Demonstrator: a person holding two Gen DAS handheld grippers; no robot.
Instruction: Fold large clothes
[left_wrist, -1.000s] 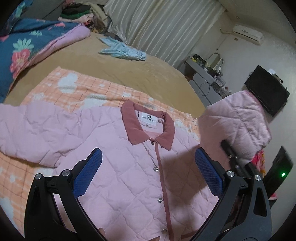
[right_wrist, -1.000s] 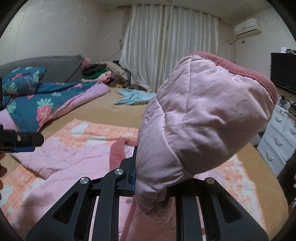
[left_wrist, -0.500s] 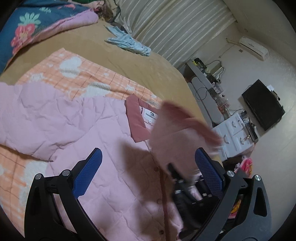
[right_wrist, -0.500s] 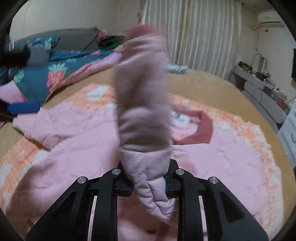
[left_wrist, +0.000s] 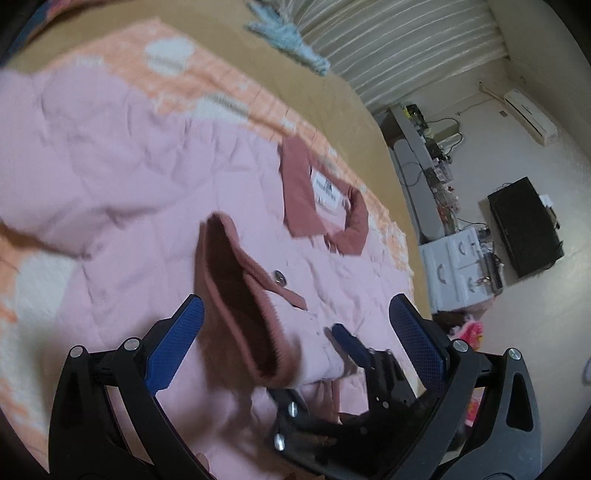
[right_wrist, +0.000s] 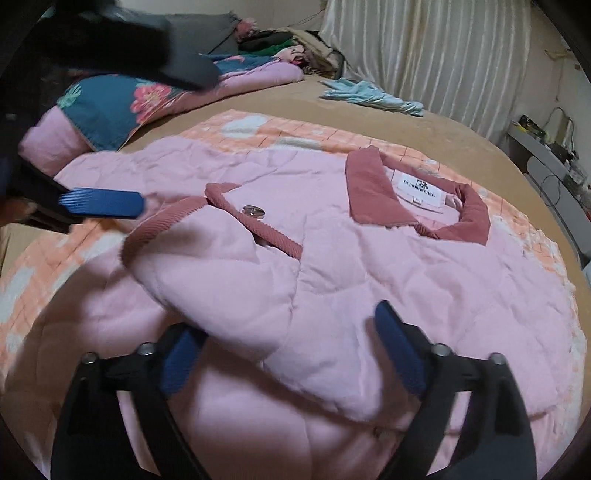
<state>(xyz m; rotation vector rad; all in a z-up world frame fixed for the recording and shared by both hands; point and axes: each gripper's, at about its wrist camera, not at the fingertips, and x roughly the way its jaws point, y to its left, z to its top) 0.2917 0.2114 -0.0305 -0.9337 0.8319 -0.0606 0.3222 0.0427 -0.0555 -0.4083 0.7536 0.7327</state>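
A pink quilted jacket (right_wrist: 443, 295) with a dusty-rose collar (right_wrist: 369, 192) lies face up on the bed, also seen in the left wrist view as the jacket (left_wrist: 110, 155). One sleeve (right_wrist: 240, 280) lies folded across the chest, its rose cuff (left_wrist: 236, 288) gaping open. My right gripper (right_wrist: 291, 350) straddles that sleeve. Its jaws are opening, and the blue pads stand clear of the fabric between them. My left gripper (left_wrist: 295, 339) hangs open just above the cuff, holding nothing. Its blue finger (right_wrist: 99, 203) shows at the left of the right wrist view.
The jacket rests on an orange checked blanket (right_wrist: 258, 125) over a tan bed sheet (right_wrist: 295, 99). A floral quilt (right_wrist: 110, 99) lies far left, a light blue garment (right_wrist: 369, 96) near the curtain (right_wrist: 424, 48). White drawers (left_wrist: 458, 266) and a black screen (left_wrist: 524, 229) stand past the bed's right edge.
My right gripper swung the raised sleeve down across the jacket's chest, then opened and let it go. My left gripper sank closer to the jacket and rolled.
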